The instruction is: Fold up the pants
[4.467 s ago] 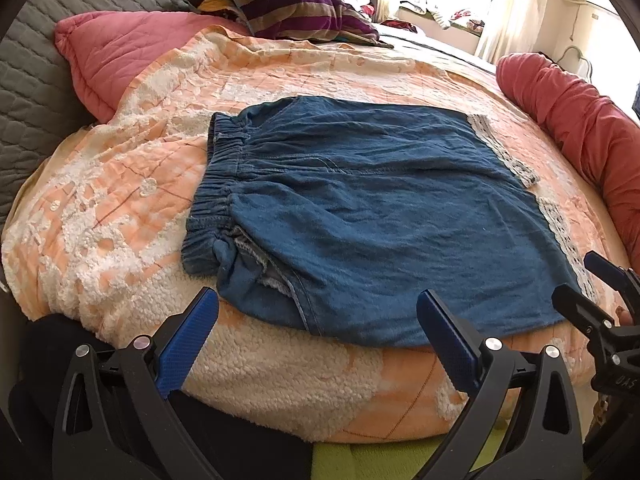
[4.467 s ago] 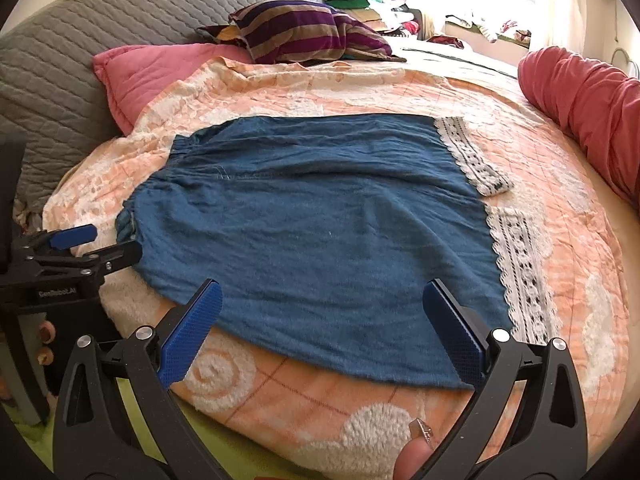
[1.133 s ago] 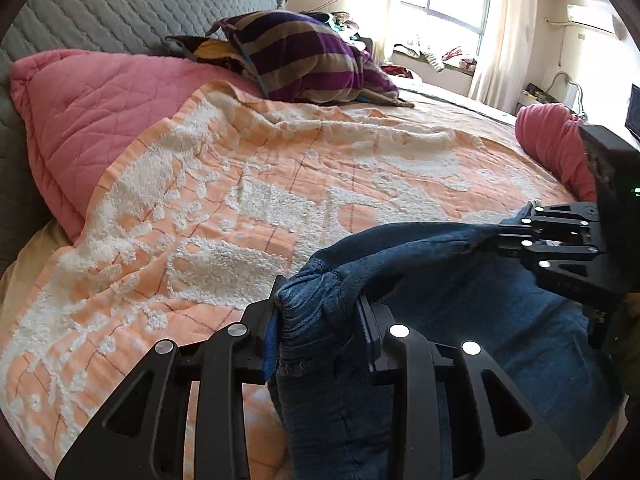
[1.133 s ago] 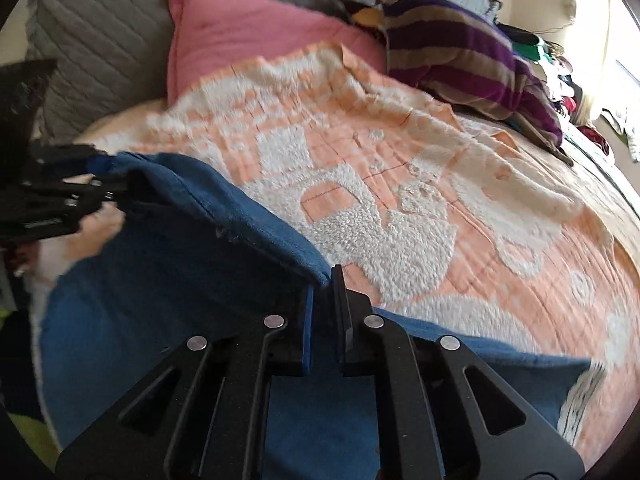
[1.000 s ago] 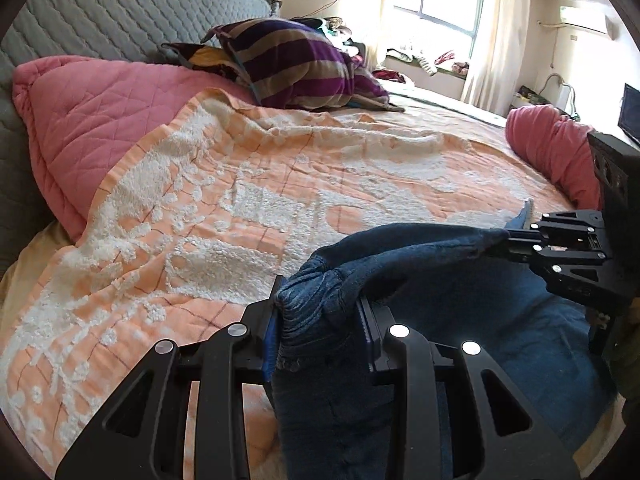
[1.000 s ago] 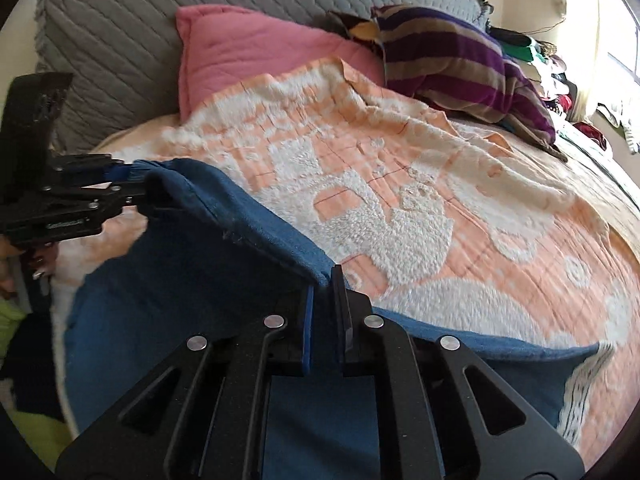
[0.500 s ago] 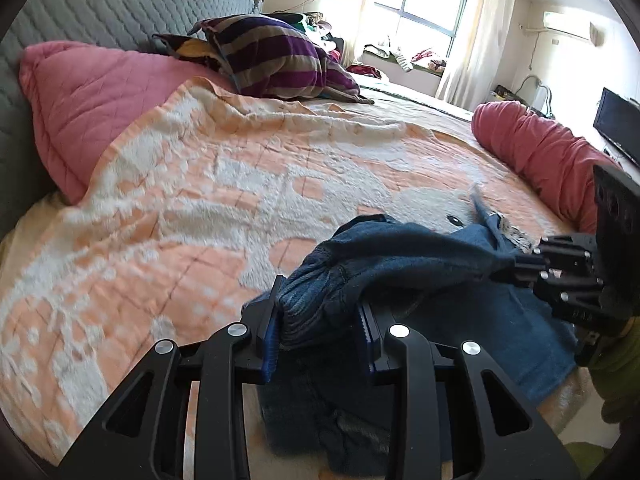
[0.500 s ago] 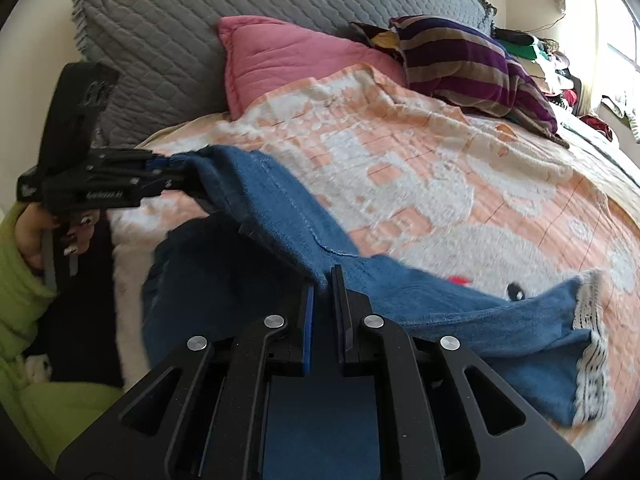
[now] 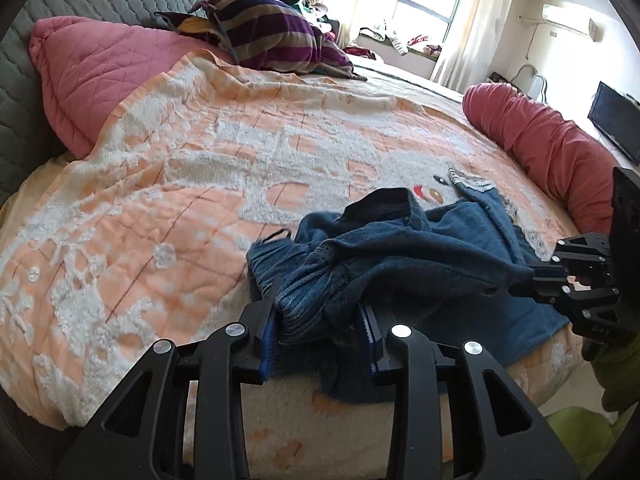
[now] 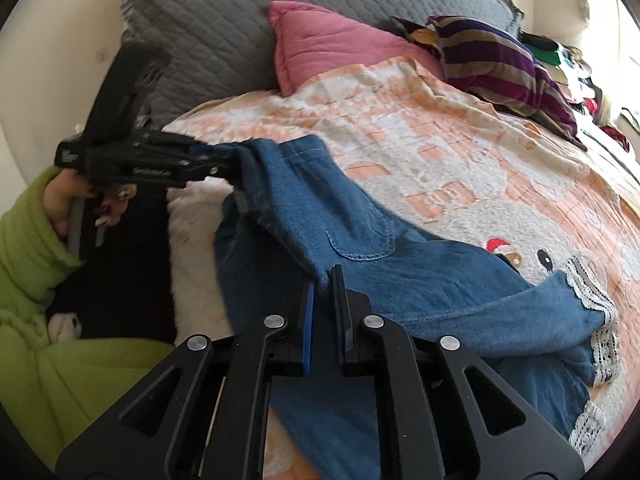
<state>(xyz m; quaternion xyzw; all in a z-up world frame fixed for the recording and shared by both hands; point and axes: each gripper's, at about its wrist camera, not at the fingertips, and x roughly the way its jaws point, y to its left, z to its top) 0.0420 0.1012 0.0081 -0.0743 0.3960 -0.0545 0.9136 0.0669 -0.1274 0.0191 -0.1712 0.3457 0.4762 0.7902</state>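
Note:
The blue denim pants [image 9: 404,248] with lace-trimmed hems [image 10: 592,300] lie bunched at the near edge of the bed. My left gripper [image 9: 320,320] is shut on the gathered elastic waistband and holds it raised; it also shows in the right wrist view [image 10: 208,158]. My right gripper [image 10: 324,304] is shut on the pants' edge further along; it also shows in the left wrist view [image 9: 532,276]. The fabric stretches between the two grippers, and the legs trail onto the blanket.
An orange and white blanket [image 9: 200,168] covers the bed. A pink pillow [image 9: 100,72], a striped cushion [image 9: 268,36] and a grey headboard [image 10: 280,4] are at the far side. A red bolster [image 9: 552,148] lies at the right.
Both grippers have pulled the pants back toward the near edge of the bed. The far layer has slid off the blanket's middle and the pants are now bunched and twisted.

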